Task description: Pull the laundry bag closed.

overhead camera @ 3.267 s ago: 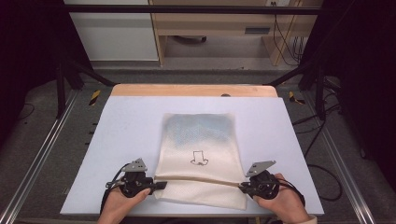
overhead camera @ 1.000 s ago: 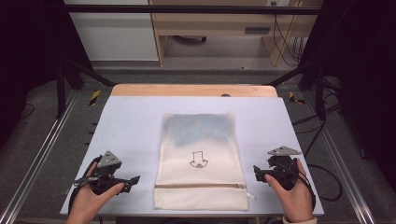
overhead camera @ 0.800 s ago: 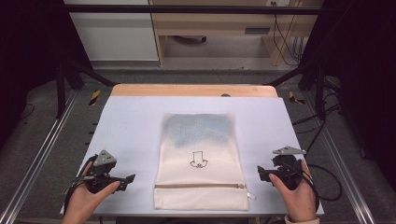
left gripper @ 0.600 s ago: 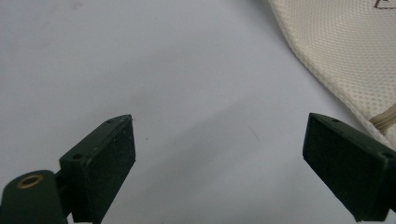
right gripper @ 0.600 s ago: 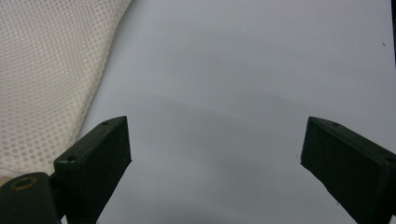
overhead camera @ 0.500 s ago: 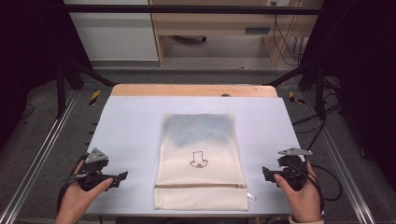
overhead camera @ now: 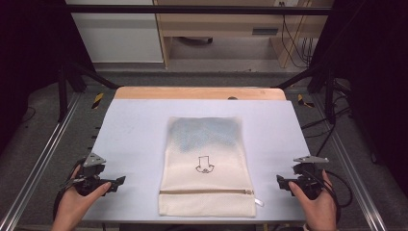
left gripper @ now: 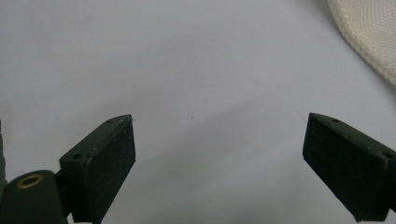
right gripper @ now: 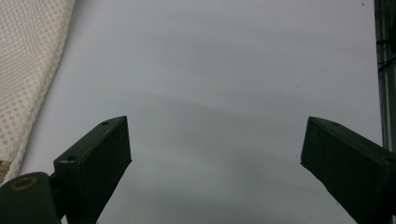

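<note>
A cream mesh laundry bag (overhead camera: 206,166) lies flat in the middle of the pale table (overhead camera: 134,125), zipper near the front edge, a black arrow drawing on it, something bluish inside its far half. My left gripper (overhead camera: 114,183) rests at the table's front left, open, its jaws wide over bare table (left gripper: 215,140); the bag's edge (left gripper: 369,37) shows at the upper right of the left gripper view. My right gripper (overhead camera: 280,182) sits at the front right, open and empty (right gripper: 215,154), with the bag's mesh (right gripper: 28,60) at its left.
The zipper pull (overhead camera: 259,202) pokes out at the bag's front right corner. A wooden strip (overhead camera: 197,93) borders the table's far edge. Metal rails (overhead camera: 43,159) run along both sides, and cables (overhead camera: 337,192) trail by the right hand.
Both grippers have let go of the bag's front edge and moved outward to the table's front corners. The bag now lies flat with its zipper shut.
</note>
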